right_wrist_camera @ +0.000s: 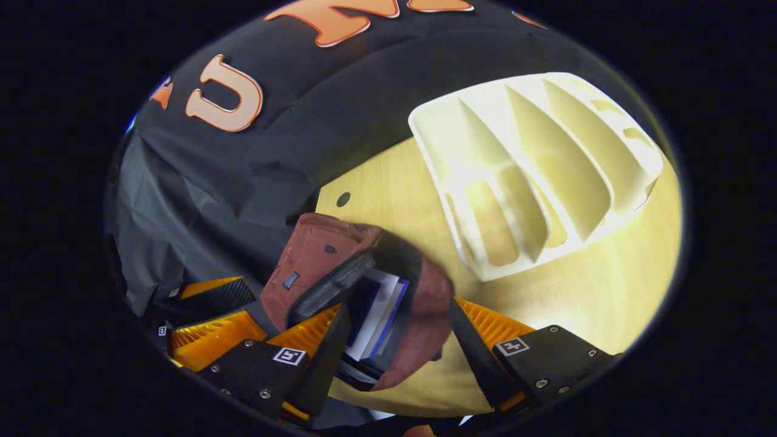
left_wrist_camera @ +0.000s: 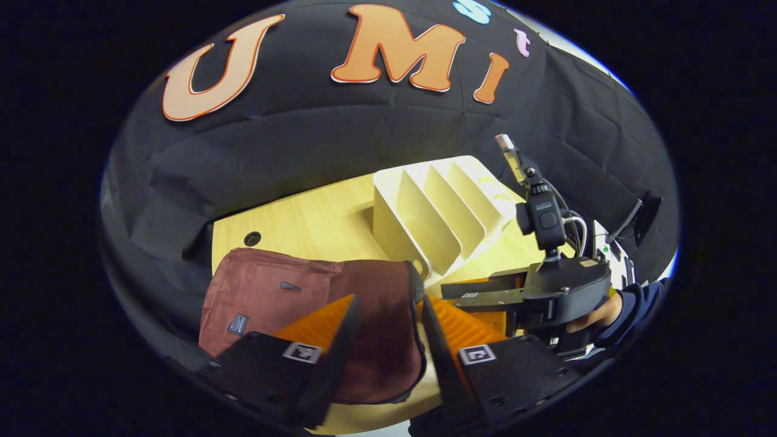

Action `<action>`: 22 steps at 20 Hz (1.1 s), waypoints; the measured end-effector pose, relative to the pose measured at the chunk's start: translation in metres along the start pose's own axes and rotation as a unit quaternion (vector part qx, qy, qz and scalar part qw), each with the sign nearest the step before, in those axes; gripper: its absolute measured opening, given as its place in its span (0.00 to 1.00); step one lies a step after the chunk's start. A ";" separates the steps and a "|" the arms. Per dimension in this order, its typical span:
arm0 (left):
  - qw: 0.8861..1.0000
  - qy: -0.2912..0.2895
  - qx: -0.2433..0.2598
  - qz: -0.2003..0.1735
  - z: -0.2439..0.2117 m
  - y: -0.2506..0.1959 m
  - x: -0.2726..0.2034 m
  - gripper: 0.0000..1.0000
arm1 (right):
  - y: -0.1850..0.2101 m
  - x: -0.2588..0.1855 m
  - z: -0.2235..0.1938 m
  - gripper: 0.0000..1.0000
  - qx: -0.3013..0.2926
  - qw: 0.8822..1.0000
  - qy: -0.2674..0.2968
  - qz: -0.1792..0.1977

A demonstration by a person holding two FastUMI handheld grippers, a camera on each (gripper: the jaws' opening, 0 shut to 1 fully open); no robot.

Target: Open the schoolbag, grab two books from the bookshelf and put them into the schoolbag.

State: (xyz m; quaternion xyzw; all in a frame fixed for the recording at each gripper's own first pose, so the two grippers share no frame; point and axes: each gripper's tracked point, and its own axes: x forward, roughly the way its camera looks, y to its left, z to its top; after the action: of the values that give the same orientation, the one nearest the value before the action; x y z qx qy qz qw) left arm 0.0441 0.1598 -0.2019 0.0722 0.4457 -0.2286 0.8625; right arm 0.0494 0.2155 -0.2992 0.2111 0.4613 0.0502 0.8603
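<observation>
The maroon schoolbag (right_wrist_camera: pixel 315 255) lies open on the surface beside the empty white bookshelf (right_wrist_camera: pixel 534 176), books (right_wrist_camera: pixel 379 306) inside its mouth. Both the left tool (left_wrist_camera: pixel 388 315) and right tool (right_wrist_camera: pixel 394 331) hang released over it. Loading looks finished; next, likely withdrawal.

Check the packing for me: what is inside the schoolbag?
Through the open mouth of the schoolbag, the right gripper view shows books standing on edge, pale pages and a blue cover. The bag's cloth hides their lower parts and anything deeper.

Light wooden table (left_wrist_camera: pixel 315 224) — round cable hole (left_wrist_camera: pixel 252 238) near back-left corner.
</observation>
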 end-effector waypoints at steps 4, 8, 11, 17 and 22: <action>1.000 -0.011 -0.009 -0.012 0.007 -0.013 0.007 0.93 | -0.018 -0.022 0.022 0.97 -0.005 0.999 -0.040 -0.031; 0.999 -0.035 -0.004 -0.017 0.019 -0.021 0.007 0.98 | -0.033 -0.049 0.051 0.97 0.000 0.995 -0.086 -0.049; 0.998 -0.055 -0.008 -0.017 0.032 -0.025 0.015 0.98 | -0.061 -0.069 0.074 0.97 0.010 0.989 -0.124 -0.080; 0.993 -0.108 -0.026 0.029 0.058 -0.044 0.017 0.98 | -0.106 -0.114 0.113 0.97 -0.039 0.979 -0.171 -0.108; 0.983 -0.155 -0.060 0.081 0.089 -0.087 0.022 0.98 | -0.123 -0.139 0.140 0.97 -0.109 0.971 -0.187 -0.098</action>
State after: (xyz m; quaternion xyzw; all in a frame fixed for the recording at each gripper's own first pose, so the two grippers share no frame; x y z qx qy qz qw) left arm 0.0812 0.0465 -0.1599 0.0196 0.3120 -0.1393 0.9396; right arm 0.0712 0.0206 -0.1744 0.0749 0.3023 -0.0247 0.9499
